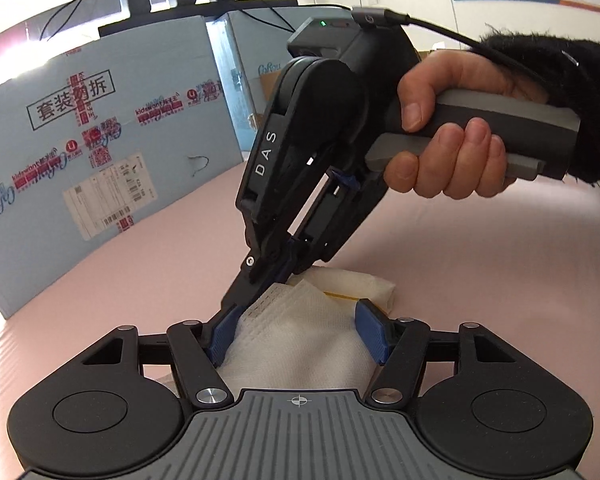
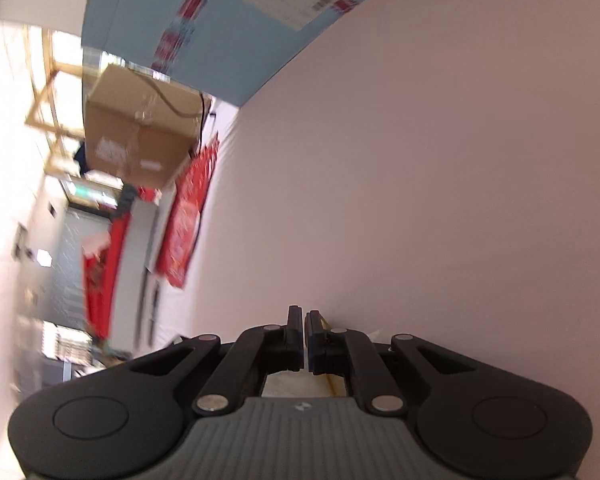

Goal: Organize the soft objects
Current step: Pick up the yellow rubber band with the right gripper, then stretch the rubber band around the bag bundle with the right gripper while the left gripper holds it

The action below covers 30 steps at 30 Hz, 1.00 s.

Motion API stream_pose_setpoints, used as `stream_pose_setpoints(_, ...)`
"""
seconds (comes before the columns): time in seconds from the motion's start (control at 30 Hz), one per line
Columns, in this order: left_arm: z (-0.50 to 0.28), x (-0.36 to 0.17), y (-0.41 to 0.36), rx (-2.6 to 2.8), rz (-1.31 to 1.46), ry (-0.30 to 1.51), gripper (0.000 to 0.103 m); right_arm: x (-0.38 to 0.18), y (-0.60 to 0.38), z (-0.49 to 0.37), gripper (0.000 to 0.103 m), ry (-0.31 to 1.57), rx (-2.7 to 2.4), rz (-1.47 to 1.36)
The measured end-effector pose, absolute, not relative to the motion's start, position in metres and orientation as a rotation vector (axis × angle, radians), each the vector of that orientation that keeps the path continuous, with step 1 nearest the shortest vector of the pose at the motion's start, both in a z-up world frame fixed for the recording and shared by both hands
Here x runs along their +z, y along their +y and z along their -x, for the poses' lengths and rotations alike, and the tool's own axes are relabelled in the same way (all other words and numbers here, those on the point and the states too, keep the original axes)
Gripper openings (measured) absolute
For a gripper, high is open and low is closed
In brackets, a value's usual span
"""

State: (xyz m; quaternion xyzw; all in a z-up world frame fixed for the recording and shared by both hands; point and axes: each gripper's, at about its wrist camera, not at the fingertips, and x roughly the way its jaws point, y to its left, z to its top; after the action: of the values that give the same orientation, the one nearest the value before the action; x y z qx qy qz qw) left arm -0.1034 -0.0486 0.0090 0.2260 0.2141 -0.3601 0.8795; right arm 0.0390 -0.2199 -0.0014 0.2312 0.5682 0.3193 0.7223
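Blue carton: a big light-blue box (image 1: 80,132) stands at the far edge of the pink surface (image 1: 480,280), shut, red printed tape and a white shipping label on its face; what is inside cannot be told.
Brown carton: in the right wrist view a cardboard box (image 2: 140,136) sits beyond the pink surface's edge, blurred, contents hidden.
White cloth: a folded white cloth (image 1: 300,332) lies on the pink surface, right in front of the left gripper, with a yellow stripe showing at one fold.
Right hand: a hand (image 1: 452,136) in a fuzzy black sleeve (image 1: 580,108) wraps the grey handle, tool tilted steeply down toward the cloth from above.
Right gripper: right gripper (image 2: 304,340) has its jaws almost together, only a thin slit between them. In the left wrist view its tips come down at the cloth's left edge, beside the left gripper's left pad; whether they pinch fabric cannot be told, though pale cloth shows just beneath the jaws in its own view.
Left gripper: left gripper (image 1: 296,336) points down at the cloth, jaws held wide.
Left pads: the blue pads (image 1: 370,330) flank the cloth on both sides, against its edges; a firm squeeze is not evident.
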Motion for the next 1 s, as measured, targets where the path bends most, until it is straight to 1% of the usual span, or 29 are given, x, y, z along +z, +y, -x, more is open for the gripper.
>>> stream_pose_setpoints(0.1,0.099,0.01,-0.047,-0.749,-0.449,0.463,0.068,0.011,-0.217,-0.038,0.006,1.271,0.746,-0.433)
stream_pose_setpoints(0.17,0.1,0.011,-0.049,-0.734,-0.459,0.46,0.072,0.018,-0.22,-0.038,0.006,1.267,0.821,-0.456)
stream_pose_setpoints(0.2,0.102,0.014,-0.05,-0.721,-0.472,0.454,0.073,0.022,-0.219,-0.036,0.006,1.258,0.828,-0.436)
stream_pose_setpoints(0.27,0.101,0.022,-0.044,-0.704,-0.449,0.454,0.075,0.026,-0.214,-0.032,0.006,1.238,0.8,-0.353)
stream_pose_setpoints(0.37,0.098,0.03,-0.029,-0.586,-0.412,0.45,0.076,0.015,-0.217,-0.034,0.006,1.269,0.781,-0.399)
stream_pose_setpoints(0.47,0.094,0.018,-0.025,-0.494,-0.463,0.497,0.077,0.02,-0.229,-0.03,0.008,1.219,0.781,-0.468)
stream_pose_setpoints(0.5,0.095,0.016,-0.025,-0.489,-0.459,0.49,0.077,0.025,-0.232,-0.026,0.01,1.192,0.788,-0.465)
stream_pose_setpoints(0.53,0.095,0.016,-0.025,-0.485,-0.452,0.487,0.077,0.031,-0.236,-0.022,0.017,1.165,0.796,-0.461)
stream_pose_setpoints(0.57,0.094,0.016,-0.025,-0.485,-0.45,0.488,0.077,0.036,-0.239,-0.018,0.022,1.136,0.794,-0.445)
stream_pose_setpoints(0.67,0.094,0.017,-0.023,-0.491,-0.448,0.482,0.077,0.041,-0.248,-0.003,0.025,1.095,0.709,-0.29)
stream_pose_setpoints(0.73,0.094,0.018,-0.023,-0.488,-0.453,0.478,0.078,0.034,-0.255,0.0,0.024,1.121,0.678,-0.252)
stream_pose_setpoints(0.77,0.094,0.018,-0.023,-0.484,-0.454,0.476,0.079,0.028,-0.259,0.001,0.023,1.142,0.688,-0.277)
stream_pose_setpoints(0.8,0.094,0.019,-0.023,-0.481,-0.455,0.475,0.08,0.021,-0.262,0.001,0.022,1.155,0.706,-0.318)
stream_pose_setpoints(0.83,0.094,0.019,-0.023,-0.478,-0.454,0.474,0.08,0.016,-0.264,0.001,0.016,1.156,0.724,-0.361)
stream_pose_setpoints(0.87,0.095,0.019,-0.022,-0.478,-0.45,0.474,0.08,0.01,-0.267,0.002,0.014,1.148,0.727,-0.396)
stream_pose_setpoints(0.93,0.095,0.02,-0.021,-0.475,-0.448,0.471,0.08,0.003,-0.277,0.009,0.011,1.143,0.744,-0.488)
stream_pose_setpoints(1.0,0.098,0.021,-0.022,-0.474,-0.481,0.453,0.081,-0.001,-0.282,0.023,0.01,1.159,0.803,-0.583)
